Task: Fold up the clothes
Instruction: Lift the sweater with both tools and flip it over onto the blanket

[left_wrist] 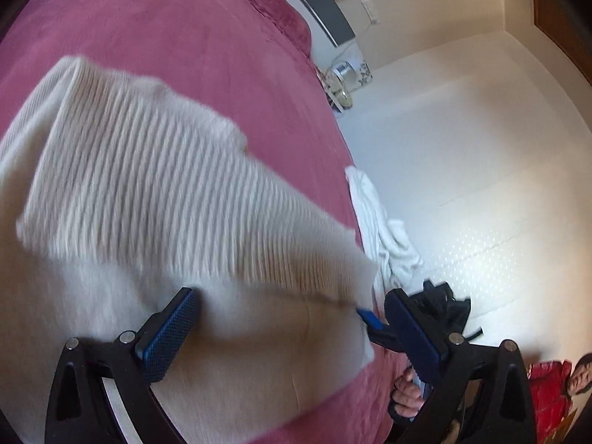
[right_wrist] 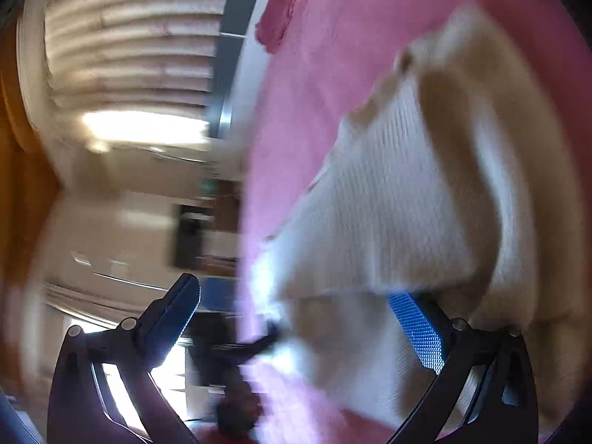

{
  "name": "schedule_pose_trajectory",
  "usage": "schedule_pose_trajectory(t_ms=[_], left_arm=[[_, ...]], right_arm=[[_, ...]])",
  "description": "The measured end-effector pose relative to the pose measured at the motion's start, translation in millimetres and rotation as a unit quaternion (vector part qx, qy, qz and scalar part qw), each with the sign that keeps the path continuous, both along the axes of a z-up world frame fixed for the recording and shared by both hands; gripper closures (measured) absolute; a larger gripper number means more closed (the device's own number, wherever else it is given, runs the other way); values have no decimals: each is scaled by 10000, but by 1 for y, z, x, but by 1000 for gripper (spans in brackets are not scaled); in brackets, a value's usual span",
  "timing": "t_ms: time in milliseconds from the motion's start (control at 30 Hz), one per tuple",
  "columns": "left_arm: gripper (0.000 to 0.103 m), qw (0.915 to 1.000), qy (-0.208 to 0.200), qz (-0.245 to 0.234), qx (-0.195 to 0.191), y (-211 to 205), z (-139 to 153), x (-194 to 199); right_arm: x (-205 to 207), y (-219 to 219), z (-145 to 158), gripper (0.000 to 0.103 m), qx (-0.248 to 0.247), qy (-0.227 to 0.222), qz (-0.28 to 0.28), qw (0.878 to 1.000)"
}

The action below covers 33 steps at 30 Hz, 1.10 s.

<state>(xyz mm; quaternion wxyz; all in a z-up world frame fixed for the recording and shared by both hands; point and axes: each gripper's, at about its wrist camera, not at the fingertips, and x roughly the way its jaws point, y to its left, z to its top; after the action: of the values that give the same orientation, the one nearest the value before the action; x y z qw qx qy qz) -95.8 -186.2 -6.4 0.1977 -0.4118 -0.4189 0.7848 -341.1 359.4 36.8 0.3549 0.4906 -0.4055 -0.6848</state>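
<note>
— Cream ribbed knit, that's the sweater [left_wrist: 155,192]: it lies on the pink bedspread [left_wrist: 207,48], with one panel doubled over the smoother lower layer.

— Does each camera give you the same things?

— No. The left wrist view has a pink pillow [left_wrist: 273,11] at 12 o'clock, a white garment [left_wrist: 384,236] draped off the bed edge at 4 o'clock, pale floor [left_wrist: 462,140] at 3 o'clock and a bedside table with shiny objects [left_wrist: 344,81] at 1 o'clock. The right wrist view has the sweater [right_wrist: 407,199] at 3 o'clock and a window with blinds [right_wrist: 129,59] at 10 o'clock.

— What's hard to read?

— The right wrist view is heavily smeared; the dark shape at 6 o'clock I cannot identify. In the left view the sweater's far edge is blurred and its near hem is cut off by the frame.

— And the claws?

— The left gripper [left_wrist: 288,318] is spread wide, the sweater's lower layer lying between and beyond its blue pads [left_wrist: 170,333], nothing pinched. The right gripper [right_wrist: 292,307] is spread wide as well; its right pad sits under the folded edge, its left pad off the bed. In the left view the right gripper's tip [left_wrist: 370,318] shows at the sweater's corner at 5 o'clock, with a hand [left_wrist: 407,396] below.
</note>
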Motion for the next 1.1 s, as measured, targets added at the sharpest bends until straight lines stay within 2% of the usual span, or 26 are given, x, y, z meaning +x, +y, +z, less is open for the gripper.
schedule_pose_trajectory(t_ms=[33, 67, 200, 367, 467, 633, 800, 867, 967, 1067, 1100], left_arm=[[0, 10000, -30, 18, 14, -4, 0, -4], [0, 10000, -55, 16, 30, -6, 0, -9], [0, 10000, -86, -19, 35, -12, -2, -26], [0, 10000, -81, -46, -9, -8, -3, -29], [0, 9999, -81, -17, 96, -12, -6, -30], [0, 9998, -37, -28, 197, -20, -5, -35], [0, 9996, 209, 26, 198, -23, 13, -65], [0, 9991, 389, 45, 132, -24, 21, -86], [0, 9986, 288, 438, -74, -39, 22, -117], [0, 9973, 255, 677, 113, -57, 23, -110], [0, 9971, 269, 708, 62, -61, 24, -99]], right_arm=[[-4, -1, 9, 0, 409, 47, 0, 9992], [-5, -3, 13, 0, 607, 60, 54, 9981], [-7, -10, 23, 0, 1004, 47, 370, 9942], [-9, -19, 35, 0, 1497, 30, 765, 9858], [-1, -13, 16, 0, 1433, -312, 677, 9869], [-4, 7, 0, 0, 508, -464, 401, 9968], [-36, 12, 20, 0, 98, -217, 135, 9996], [-56, 7, 29, 0, 65, -75, 39, 9999], [-92, 5, 29, 0, 390, -98, -255, 9989], [-94, 9, 33, 0, 624, -102, -375, 9973], [-85, 10, 38, 0, 828, 65, -331, 9960]])
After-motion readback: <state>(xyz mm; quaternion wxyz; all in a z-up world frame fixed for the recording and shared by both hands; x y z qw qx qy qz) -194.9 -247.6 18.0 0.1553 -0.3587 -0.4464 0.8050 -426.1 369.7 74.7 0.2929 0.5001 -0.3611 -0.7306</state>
